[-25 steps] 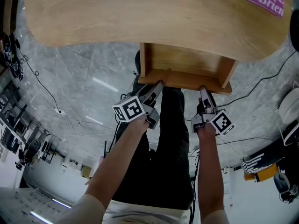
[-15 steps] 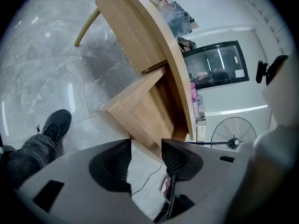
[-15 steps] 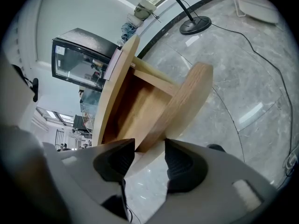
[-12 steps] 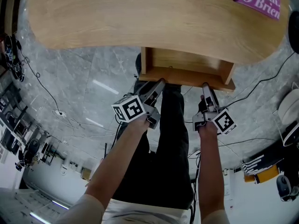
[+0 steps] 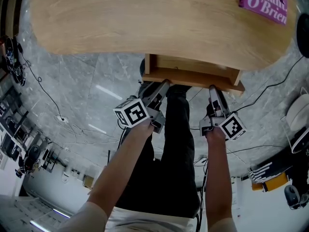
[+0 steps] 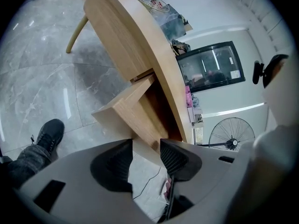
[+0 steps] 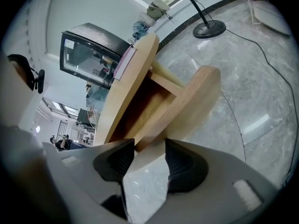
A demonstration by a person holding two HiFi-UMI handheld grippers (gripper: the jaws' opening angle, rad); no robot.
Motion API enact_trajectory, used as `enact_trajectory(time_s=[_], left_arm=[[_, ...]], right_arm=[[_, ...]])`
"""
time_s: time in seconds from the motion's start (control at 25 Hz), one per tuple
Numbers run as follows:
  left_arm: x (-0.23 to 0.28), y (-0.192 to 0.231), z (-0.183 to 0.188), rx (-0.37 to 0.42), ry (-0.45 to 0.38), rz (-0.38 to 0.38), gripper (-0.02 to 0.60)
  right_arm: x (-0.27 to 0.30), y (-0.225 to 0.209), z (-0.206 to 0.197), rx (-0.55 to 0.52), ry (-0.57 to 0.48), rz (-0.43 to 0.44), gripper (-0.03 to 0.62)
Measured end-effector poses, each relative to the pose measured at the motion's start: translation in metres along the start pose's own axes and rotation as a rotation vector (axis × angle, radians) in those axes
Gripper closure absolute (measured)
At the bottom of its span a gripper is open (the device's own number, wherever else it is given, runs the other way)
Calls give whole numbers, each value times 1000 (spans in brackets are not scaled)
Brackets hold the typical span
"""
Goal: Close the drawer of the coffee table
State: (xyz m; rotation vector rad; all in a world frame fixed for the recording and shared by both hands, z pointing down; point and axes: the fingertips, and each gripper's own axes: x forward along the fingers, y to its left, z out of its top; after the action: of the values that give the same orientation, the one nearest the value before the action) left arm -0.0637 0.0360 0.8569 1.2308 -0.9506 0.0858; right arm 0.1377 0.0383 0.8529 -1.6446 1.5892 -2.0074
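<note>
The wooden coffee table (image 5: 145, 18) fills the top of the head view. Its drawer (image 5: 193, 76) sticks out a short way from under the near edge. My left gripper (image 5: 164, 84) has its tips against the left part of the drawer front, and my right gripper (image 5: 212, 88) against the right part. In the left gripper view the drawer (image 6: 135, 111) stands just ahead of the left gripper (image 6: 146, 148); its jaws are closing, a gap remains, and the pads press on nothing. In the right gripper view the drawer front (image 7: 187, 101) meets the tips of the right gripper (image 7: 149, 153), which is open.
A purple book (image 5: 264, 1) lies on the table top at the far right. The person's dark trouser legs (image 5: 176, 144) and a shoe (image 6: 49, 132) are below the drawer. Cables (image 5: 58, 115) run over the grey marble floor. A fan stand (image 7: 208, 29) is beyond the table.
The drawer has slid further in under the table top. Both grippers have moved toward the table with it, still at its front.
</note>
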Motion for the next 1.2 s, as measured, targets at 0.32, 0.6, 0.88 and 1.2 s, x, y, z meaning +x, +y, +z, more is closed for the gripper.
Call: enact_trajectory(time_s=[0.32,0.6,0.88,1.2], left_arm=[[9,-15,18,57,-7,-37,396],[18,-29,33,102,-11,-73,368],[26,-44,42,160,8,-136,294],[31,-56,57,132,-14,-161,264]], right_arm=[[11,7,10,-79,21,18,372],[23,24,21,-98,30,60,329],[31,40,33,-68,17,137,270],[39,52,42,-59,13,178,227]])
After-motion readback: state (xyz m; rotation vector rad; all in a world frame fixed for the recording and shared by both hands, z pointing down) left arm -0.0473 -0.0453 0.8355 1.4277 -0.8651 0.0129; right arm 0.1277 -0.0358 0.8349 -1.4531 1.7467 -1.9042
